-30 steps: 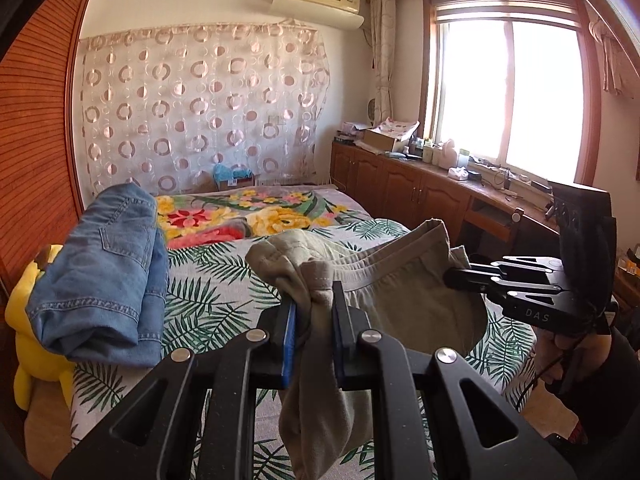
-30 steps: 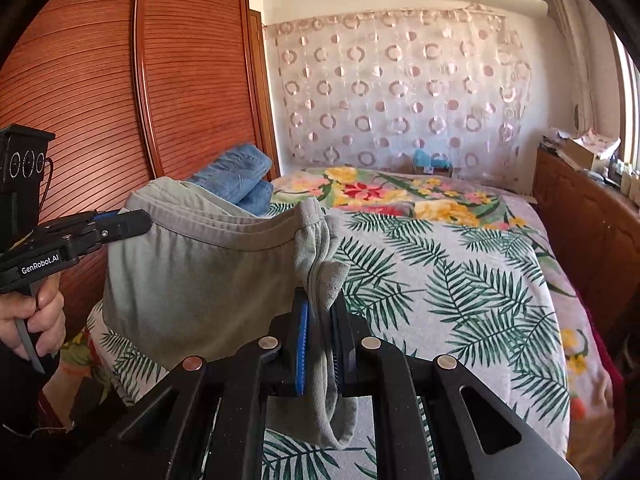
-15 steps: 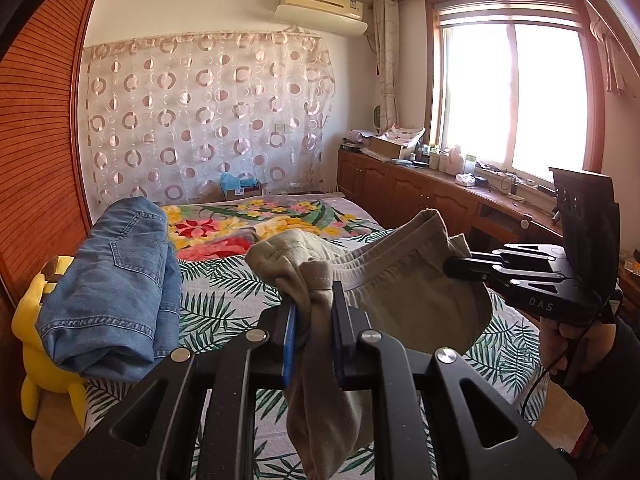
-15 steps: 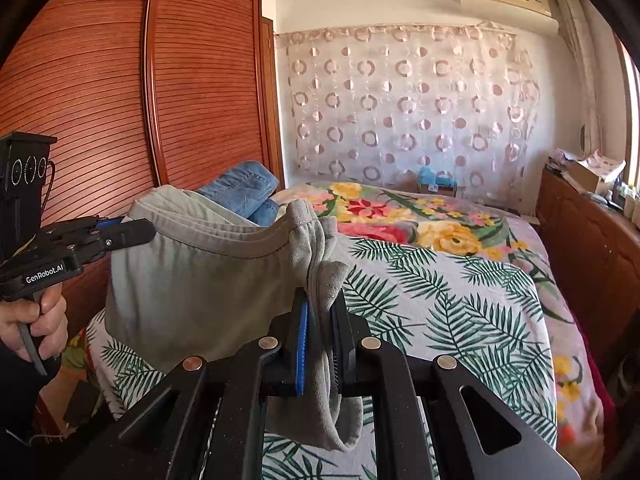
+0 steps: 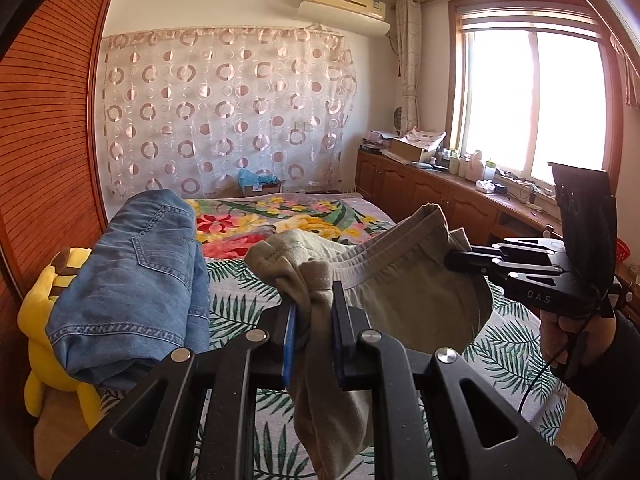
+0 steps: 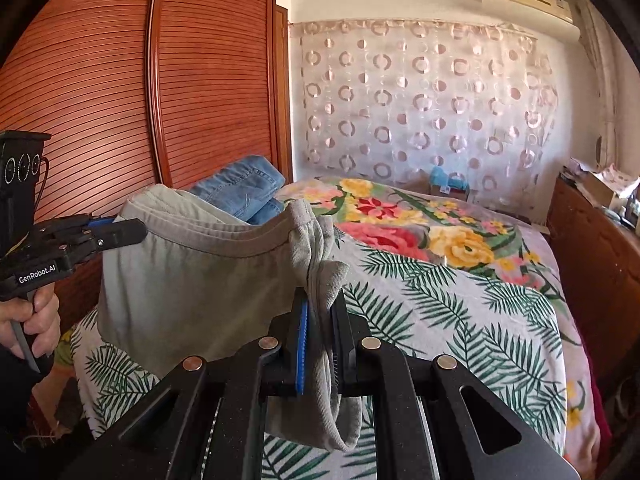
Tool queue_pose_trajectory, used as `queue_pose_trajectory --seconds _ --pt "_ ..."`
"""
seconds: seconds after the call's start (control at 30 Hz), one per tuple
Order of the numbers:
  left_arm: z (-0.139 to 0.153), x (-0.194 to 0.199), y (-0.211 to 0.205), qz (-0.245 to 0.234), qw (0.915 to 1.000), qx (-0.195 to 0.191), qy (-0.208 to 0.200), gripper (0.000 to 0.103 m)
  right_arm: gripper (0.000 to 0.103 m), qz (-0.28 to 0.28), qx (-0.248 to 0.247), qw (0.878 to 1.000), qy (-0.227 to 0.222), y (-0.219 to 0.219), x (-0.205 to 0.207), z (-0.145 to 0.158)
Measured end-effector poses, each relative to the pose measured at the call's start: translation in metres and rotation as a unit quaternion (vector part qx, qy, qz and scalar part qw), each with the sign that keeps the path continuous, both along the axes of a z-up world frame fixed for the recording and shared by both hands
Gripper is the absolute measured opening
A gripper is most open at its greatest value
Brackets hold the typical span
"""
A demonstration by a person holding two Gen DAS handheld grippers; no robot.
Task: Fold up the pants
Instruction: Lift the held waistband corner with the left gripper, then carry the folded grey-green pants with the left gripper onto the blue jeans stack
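Grey-khaki pants (image 5: 416,300) hang in the air above the bed, held by the waistband at both ends. My left gripper (image 5: 314,312) is shut on one end of the waistband. My right gripper (image 6: 320,320) is shut on the other end; it also shows in the left wrist view (image 5: 452,258). The left gripper shows in the right wrist view (image 6: 136,232). The waistband (image 6: 224,238) stretches between them and the fabric (image 6: 188,296) drapes down.
The bed (image 6: 460,304) has a floral and palm-leaf cover. Folded blue jeans (image 5: 136,280) lie at its left side by a yellow plush toy (image 5: 48,320). A wooden wardrobe (image 6: 140,100) stands left, low cabinets (image 5: 440,196) run under the window at the right.
Both grippers have risen with the pants, so the waistband sits higher over the bed and more of the wall and ceiling shows. Both grips are unchanged.
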State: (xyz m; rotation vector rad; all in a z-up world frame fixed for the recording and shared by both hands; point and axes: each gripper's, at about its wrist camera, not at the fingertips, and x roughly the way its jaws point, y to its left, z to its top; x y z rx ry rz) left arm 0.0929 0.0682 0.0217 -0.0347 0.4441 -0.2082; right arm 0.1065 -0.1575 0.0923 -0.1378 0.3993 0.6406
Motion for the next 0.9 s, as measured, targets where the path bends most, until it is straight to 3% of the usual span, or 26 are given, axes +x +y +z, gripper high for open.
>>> queue_pose_trajectory --seconds 0.43,0.9 --pt "0.02 0.025 0.036 0.045 0.9989 0.007 -0.01 0.016 0.01 0.037 -0.008 0.999 -0.016 0.03 0.061 0.015" --pt "0.021 0.06 0.09 0.098 0.9952 0.002 0.0 0.016 0.01 0.083 -0.033 0.995 -0.031 0.078 0.139 0.021"
